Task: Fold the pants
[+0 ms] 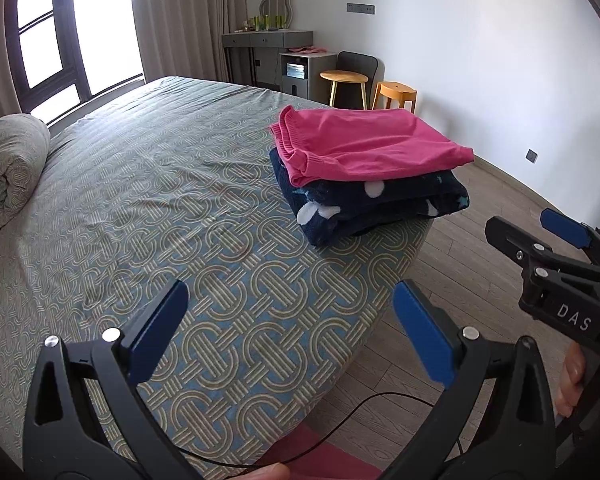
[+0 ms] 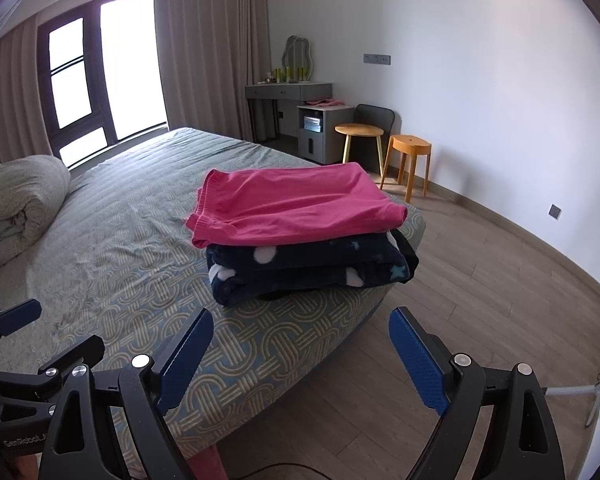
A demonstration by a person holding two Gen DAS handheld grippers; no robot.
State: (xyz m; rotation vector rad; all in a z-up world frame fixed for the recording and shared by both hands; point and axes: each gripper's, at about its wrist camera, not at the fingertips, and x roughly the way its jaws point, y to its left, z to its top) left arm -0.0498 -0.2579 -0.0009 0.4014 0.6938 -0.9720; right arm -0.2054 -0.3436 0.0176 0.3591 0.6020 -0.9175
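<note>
Folded pink pants (image 1: 364,140) lie on top of a folded dark blue fleece garment with white shapes (image 1: 364,208) at the bed's near right corner; both show in the right wrist view as well, pink (image 2: 296,204) over blue (image 2: 312,268). My left gripper (image 1: 290,296) is open and empty, held above the bed's front edge, short of the stack. My right gripper (image 2: 300,322) is open and empty, held near the bed corner in front of the stack. The right gripper also shows in the left wrist view (image 1: 528,228), to the right.
The bed (image 1: 148,184) has a patterned grey-blue sheet. A rolled duvet (image 1: 8,168) lies at its left. Two wooden stools (image 2: 384,152), a grey dresser (image 2: 288,104) and a cabinet stand by the far wall. Wood floor (image 2: 480,280) lies right of the bed. A black cable (image 1: 340,424) hangs below.
</note>
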